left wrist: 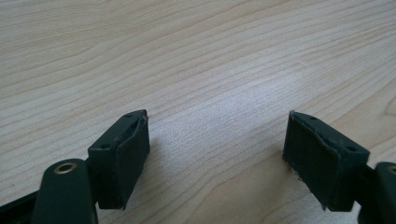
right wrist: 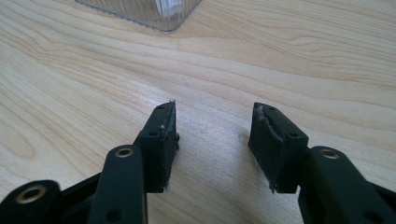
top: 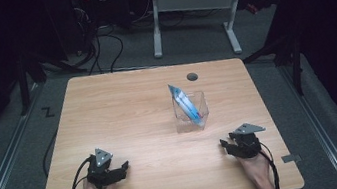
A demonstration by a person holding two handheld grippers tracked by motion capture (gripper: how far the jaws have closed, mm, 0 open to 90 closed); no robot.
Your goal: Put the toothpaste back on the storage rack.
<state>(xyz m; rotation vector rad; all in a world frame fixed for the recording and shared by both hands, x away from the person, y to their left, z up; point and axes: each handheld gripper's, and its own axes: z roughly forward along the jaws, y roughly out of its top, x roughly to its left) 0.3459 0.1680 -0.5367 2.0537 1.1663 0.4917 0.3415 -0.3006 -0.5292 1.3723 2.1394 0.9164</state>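
Dark floor and black curtains surround your light wooden table point(top: 124, 116), with a white-legged desk point(top: 192, 15) standing beyond its far edge. Right of the table's middle sits a clear square container point(top: 191, 112), and a blue packet point(top: 186, 104) stands in it, tilted so its top leans toward the far left corner. A round grommet hole point(top: 192, 77) lies in the tabletop behind the container. Your left gripper point(top: 123, 168) rests low near the table's near left edge, well apart from the container; in the left gripper view its jaws stand wide apart over bare wood, holding nothing. Your right gripper point(top: 225, 142) sits near the near right edge, closer to the container, whose clear corner point(right wrist: 144, 11) shows ahead in the right gripper view. Its jaws are moderately apart and empty.
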